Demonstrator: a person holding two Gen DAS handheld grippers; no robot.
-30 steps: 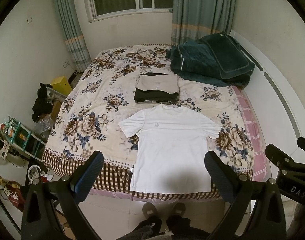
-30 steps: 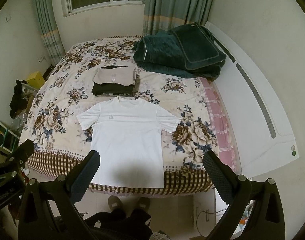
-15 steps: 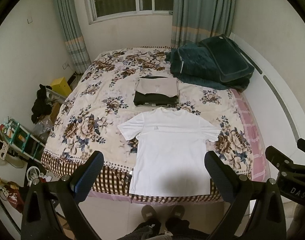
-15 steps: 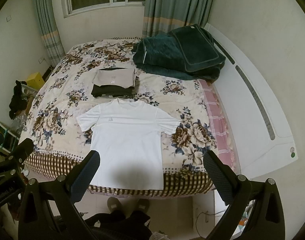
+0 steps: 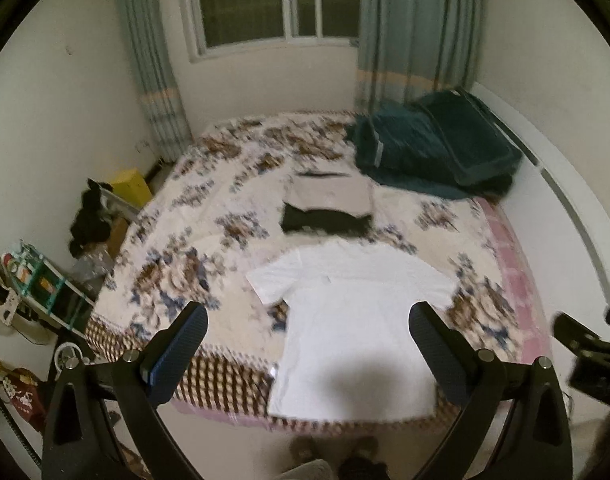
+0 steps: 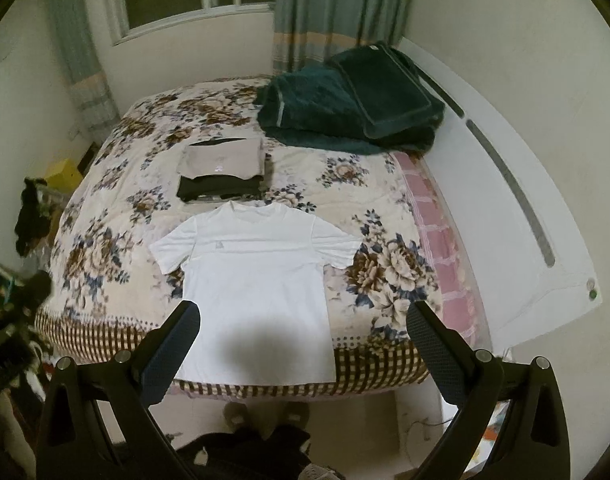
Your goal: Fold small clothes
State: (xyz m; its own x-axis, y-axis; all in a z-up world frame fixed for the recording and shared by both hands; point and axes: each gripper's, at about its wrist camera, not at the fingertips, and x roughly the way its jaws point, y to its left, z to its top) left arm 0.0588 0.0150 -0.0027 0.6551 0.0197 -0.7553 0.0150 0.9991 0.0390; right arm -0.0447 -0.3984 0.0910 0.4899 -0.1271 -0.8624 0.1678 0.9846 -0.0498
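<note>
A white T-shirt lies flat and face up on the floral bedspread, its hem at the near edge of the bed; it also shows in the right wrist view. Behind it sits a stack of folded clothes, beige on top of black, also in the left wrist view. My left gripper is open and empty, held well above the near bed edge. My right gripper is open and empty, also high above the shirt's hem.
A dark green blanket and cushion lie at the bed's far right. A white headboard runs along the right. Clutter, a yellow box and a shelf stand on the floor at the left. Feet in slippers stand below.
Both grippers have drifted back and up a little, so the bed sits lower and farther in view. The left view is now motion-blurred. Both stay open; the shirt has not moved.
</note>
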